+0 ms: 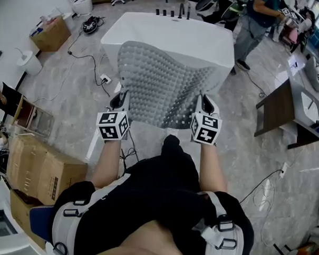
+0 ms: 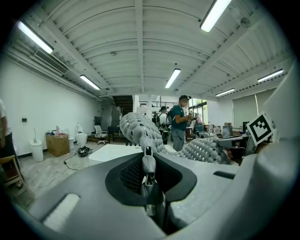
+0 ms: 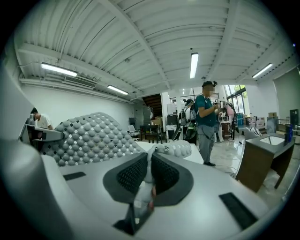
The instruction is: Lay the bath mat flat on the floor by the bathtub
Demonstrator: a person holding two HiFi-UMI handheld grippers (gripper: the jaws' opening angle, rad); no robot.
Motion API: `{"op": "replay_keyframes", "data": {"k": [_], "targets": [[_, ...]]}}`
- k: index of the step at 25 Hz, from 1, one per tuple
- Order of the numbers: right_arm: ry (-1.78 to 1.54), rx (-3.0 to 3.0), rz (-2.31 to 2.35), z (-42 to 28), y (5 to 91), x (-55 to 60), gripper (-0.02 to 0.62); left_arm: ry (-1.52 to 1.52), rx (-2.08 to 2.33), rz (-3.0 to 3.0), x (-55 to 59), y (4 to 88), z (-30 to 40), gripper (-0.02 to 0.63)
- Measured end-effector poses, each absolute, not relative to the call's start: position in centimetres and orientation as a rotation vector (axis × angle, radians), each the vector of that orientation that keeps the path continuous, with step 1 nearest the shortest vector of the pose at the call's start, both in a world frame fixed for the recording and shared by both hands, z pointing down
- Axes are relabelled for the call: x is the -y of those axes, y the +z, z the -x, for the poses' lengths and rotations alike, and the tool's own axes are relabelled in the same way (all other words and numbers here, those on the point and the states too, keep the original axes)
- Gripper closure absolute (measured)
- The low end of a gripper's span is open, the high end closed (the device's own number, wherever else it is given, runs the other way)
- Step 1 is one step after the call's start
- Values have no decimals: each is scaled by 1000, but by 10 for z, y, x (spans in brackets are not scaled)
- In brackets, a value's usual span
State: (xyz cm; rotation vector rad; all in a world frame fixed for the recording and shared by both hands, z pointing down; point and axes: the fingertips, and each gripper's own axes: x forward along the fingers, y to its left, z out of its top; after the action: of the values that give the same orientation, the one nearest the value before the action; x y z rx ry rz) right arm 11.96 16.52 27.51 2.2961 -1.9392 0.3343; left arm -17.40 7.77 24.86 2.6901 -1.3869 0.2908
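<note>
Jaws, left gripper (image 2: 148, 164): nearly together, pads pinching the near edge of the bath mat (image 1: 163, 84).
Jaws, right gripper (image 3: 149, 174): likewise narrow, clamped on the same edge at the other corner.

Bath mat: grey, studded with round bumps, held up off the floor between the two grippers. It bulges upward and hangs in front of the bathtub's near wall, not lying flat.

Bathtub (image 1: 160, 32): white, freestanding, rectangular. Dark taps (image 1: 173, 13) stand along its far rim.

Floor (image 1: 68, 96): pale grey marbled tile, glossy, bare on the near side of the bathtub.

Cable (image 1: 85, 59): black, running across the tile left of the bathtub to a white socket strip (image 1: 105, 78) near its left corner.

Cardboard box (image 1: 51, 33): open, well left of the bathtub; a white bin (image 1: 29, 62) stands near it.

Cartons (image 1: 40, 166): brown, stacked, left of the bathtub and nearer the wearer.

Dark table (image 1: 277, 111): right of the bathtub.

Standing person (image 1: 255, 19): teal top, beyond the bathtub's right end.

Ceiling (image 2: 140, 42): white, ribbed, with strip lights.
</note>
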Motion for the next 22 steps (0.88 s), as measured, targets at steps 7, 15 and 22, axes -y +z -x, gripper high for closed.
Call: {"op": "replay_keyframes", "data": {"k": [7,15,22], "targets": [[359,1935,-2272,-129,291,-111,563,312,1386,-2669,-22,261,165,566],[437,1963,-2238,-152,308,-3,563,349,1394,-2633,80,276,140,566],[476,1994,-2192,-184,305,103,563,390,1382,-2579,187,279,112,566]]}}
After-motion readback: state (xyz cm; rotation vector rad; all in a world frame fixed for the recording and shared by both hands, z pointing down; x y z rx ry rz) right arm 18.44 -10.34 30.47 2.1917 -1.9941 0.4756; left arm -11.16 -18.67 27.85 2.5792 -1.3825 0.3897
